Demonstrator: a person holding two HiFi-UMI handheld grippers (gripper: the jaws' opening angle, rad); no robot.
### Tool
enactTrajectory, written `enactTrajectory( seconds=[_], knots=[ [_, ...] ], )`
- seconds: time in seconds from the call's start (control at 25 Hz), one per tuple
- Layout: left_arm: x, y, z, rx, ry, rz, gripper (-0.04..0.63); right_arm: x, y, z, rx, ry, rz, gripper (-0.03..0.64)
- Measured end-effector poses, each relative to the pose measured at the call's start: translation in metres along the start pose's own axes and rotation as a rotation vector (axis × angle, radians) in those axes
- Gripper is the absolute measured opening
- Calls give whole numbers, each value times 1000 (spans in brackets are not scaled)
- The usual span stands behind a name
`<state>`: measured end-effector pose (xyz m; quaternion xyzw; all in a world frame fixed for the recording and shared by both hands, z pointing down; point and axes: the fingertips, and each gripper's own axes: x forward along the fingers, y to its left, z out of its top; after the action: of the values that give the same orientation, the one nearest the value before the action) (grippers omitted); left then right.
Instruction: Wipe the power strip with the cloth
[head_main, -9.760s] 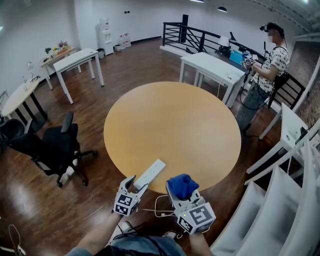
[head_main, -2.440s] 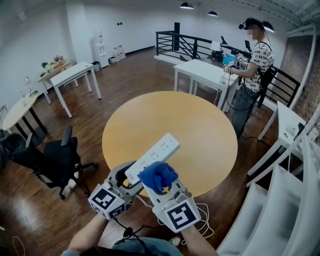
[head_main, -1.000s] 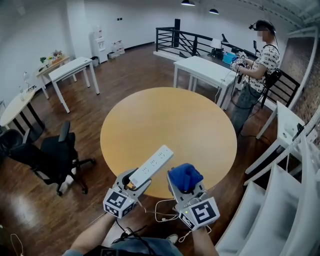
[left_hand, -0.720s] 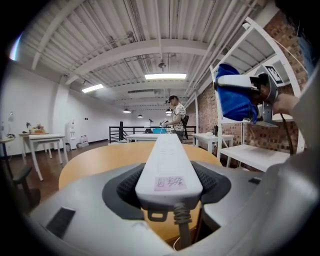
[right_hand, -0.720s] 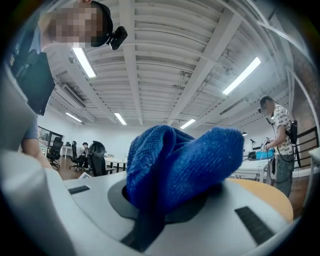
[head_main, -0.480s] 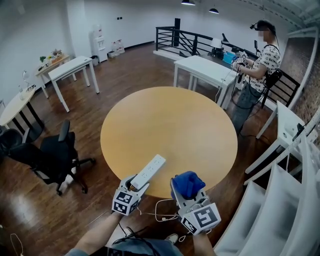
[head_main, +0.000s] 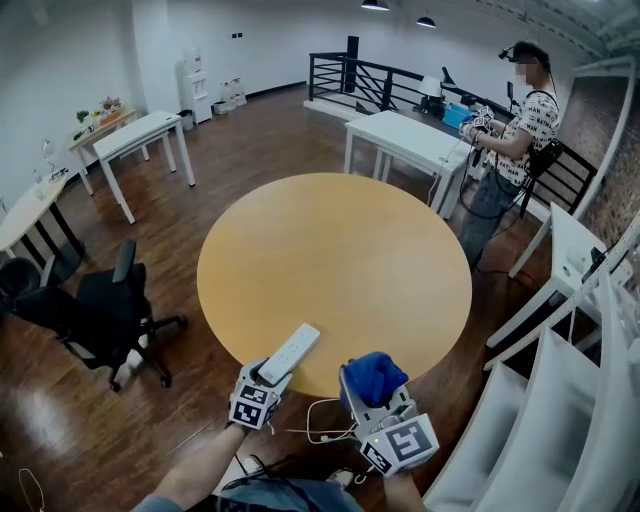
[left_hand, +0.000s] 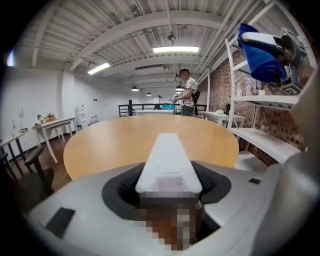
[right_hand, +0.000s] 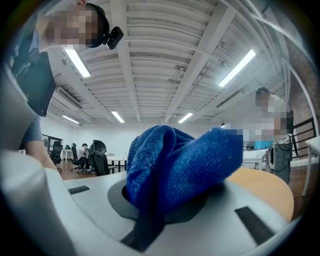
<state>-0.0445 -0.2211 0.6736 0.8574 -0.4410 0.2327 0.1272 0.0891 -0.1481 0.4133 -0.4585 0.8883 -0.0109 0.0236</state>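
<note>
A white power strip (head_main: 288, 353) lies over the near edge of the round wooden table (head_main: 340, 250), pointing away from me. My left gripper (head_main: 264, 378) is shut on its near end; in the left gripper view the power strip (left_hand: 169, 160) runs straight out between the jaws. Its white cord (head_main: 318, 418) hangs below the table edge. To the right, my right gripper (head_main: 368, 392) is shut on a bunched blue cloth (head_main: 372, 376), held apart from the strip. The blue cloth (right_hand: 180, 162) fills the right gripper view.
A black office chair (head_main: 95, 315) stands left of the table. White desks (head_main: 408, 138) and a person (head_main: 508, 130) are beyond it, white shelving (head_main: 570, 400) at the right. The tabletop carries nothing besides the strip's far end.
Over the last second both grippers have come down and back toward me. The power strip, held higher and tilted before, now rests low at the table's near edge. The cloth is off the strip.
</note>
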Motion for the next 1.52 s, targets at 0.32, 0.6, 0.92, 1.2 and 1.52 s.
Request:
enactTrajectory(
  seconds=[0.32,0.6,0.92,1.2,1.52],
  knots=[
    [7,2,-18,7,33,5,299,0,4,-6,2,17,9,46],
    [-1,4,-6,10,-15,5,298,7,10,-11,15,23,27,46],
    [-43,25,63,10,-218,66,298,20,16,-12,36,11,47,46],
    [-89,8,151,21,-452,-26,105,37,25,1,36,-30,79,46],
    [-142,-36,222,50,-607,-167,22,46,30,23,21,-76,92,45]
  ],
)
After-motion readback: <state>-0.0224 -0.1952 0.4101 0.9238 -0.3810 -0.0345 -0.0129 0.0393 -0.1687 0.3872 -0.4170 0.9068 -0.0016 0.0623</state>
